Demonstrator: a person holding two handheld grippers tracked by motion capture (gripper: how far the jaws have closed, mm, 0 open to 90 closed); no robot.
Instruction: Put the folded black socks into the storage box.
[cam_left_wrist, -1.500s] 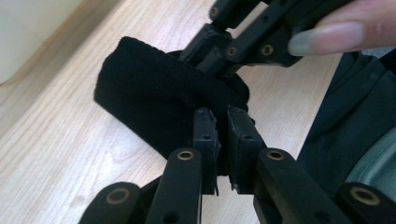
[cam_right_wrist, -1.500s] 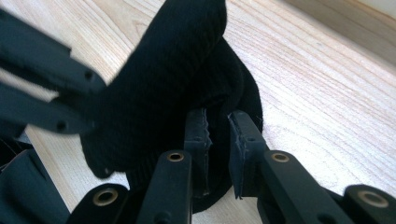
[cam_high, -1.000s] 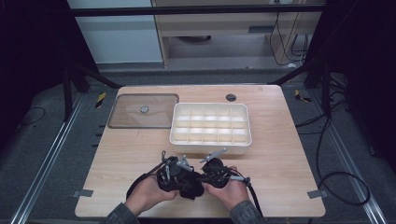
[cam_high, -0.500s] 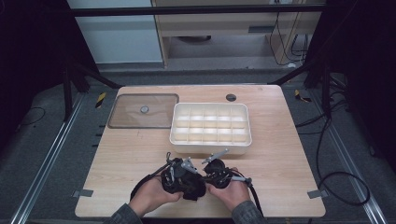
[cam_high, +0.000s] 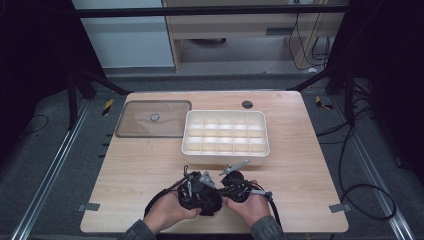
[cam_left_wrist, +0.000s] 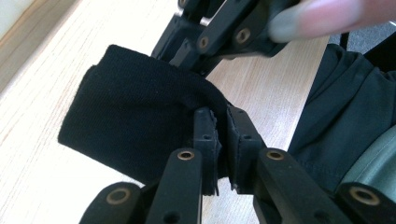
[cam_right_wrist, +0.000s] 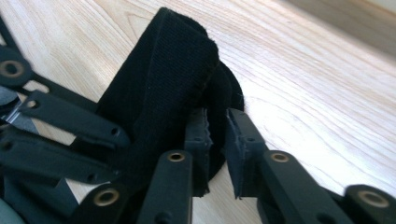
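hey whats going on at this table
A person is working a piece of black cloth at the near edge of the wooden table with two tools. The left hand-held gripper is clamped on one part of the cloth and the right hand-held gripper, whose jaws have just been shifting, pinches another part. Behind them sit a white divided tray and a clear lid, both untouched.

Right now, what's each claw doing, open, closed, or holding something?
Left claw: closed on the black cloth.
Right claw: closed on the same black cloth; its jaws just opened a touch.
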